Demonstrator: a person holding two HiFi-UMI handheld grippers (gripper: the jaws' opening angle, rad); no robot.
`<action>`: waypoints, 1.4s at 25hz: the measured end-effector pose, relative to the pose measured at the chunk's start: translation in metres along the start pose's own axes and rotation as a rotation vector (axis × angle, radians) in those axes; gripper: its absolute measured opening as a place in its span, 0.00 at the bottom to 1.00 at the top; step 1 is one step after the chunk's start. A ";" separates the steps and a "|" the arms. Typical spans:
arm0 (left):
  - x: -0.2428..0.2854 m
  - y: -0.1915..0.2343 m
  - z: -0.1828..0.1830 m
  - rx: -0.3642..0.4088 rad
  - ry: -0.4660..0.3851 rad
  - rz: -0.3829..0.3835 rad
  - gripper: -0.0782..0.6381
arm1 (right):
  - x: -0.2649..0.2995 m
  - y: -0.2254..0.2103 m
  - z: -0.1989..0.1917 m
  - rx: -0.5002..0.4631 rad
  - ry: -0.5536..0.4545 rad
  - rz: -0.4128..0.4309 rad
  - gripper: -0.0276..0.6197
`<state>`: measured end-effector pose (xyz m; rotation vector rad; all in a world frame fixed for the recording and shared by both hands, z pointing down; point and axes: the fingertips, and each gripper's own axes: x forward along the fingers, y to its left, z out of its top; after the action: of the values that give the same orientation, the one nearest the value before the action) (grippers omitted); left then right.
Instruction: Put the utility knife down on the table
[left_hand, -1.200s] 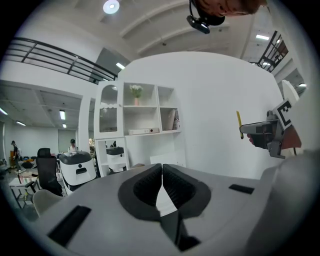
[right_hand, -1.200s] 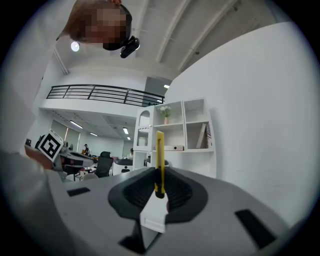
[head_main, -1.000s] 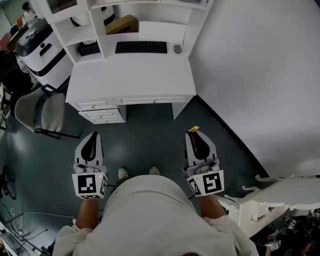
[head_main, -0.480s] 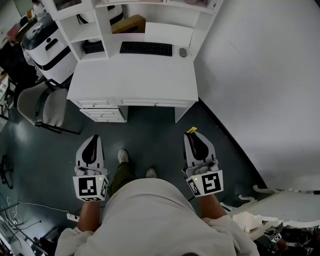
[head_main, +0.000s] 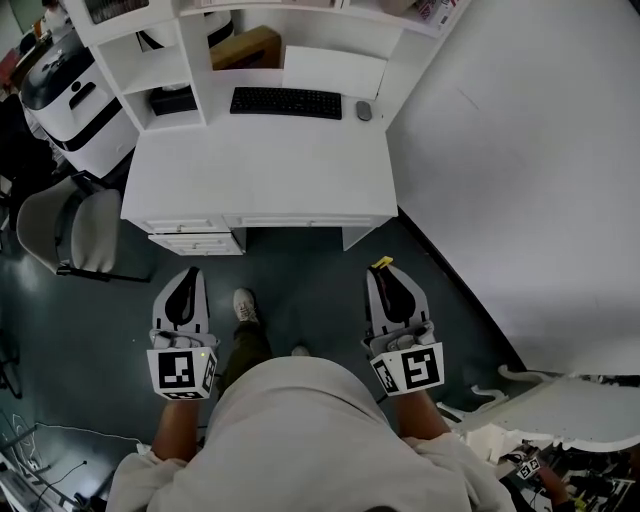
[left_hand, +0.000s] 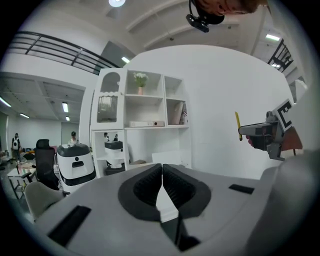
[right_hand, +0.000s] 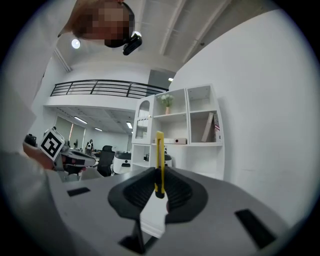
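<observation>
White desk (head_main: 260, 160) ahead; right gripper (right_hand: 160, 181) pinches slim yellow utility knife (right_hand: 159, 155); left gripper (left_hand: 162, 172) closed.

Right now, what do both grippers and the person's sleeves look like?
The left gripper and right gripper match: light grey wedge-shaped bodies with black ribbed pads. Each carries a white cube printed with black square markers. The sleeves are pale beige.

Head view: utility knife (head_main: 383, 262) mostly hidden in right tongs (head_main: 387, 274); shelf unit (head_main: 190, 40) cut by top edge.
</observation>
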<state>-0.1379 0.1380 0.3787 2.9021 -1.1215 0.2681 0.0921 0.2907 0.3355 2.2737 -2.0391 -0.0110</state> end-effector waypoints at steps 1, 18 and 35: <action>0.011 0.006 0.001 -0.001 -0.001 -0.009 0.12 | 0.010 -0.002 0.000 -0.002 0.006 -0.008 0.13; 0.149 0.117 0.018 0.009 -0.011 -0.138 0.12 | 0.168 -0.006 0.004 -0.038 0.071 -0.129 0.13; 0.203 0.139 0.011 0.011 0.015 -0.126 0.12 | 0.254 -0.028 -0.033 -0.100 0.153 -0.048 0.13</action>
<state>-0.0810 -0.1013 0.3954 2.9595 -0.9330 0.2932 0.1500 0.0435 0.3802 2.1903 -1.8658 0.0546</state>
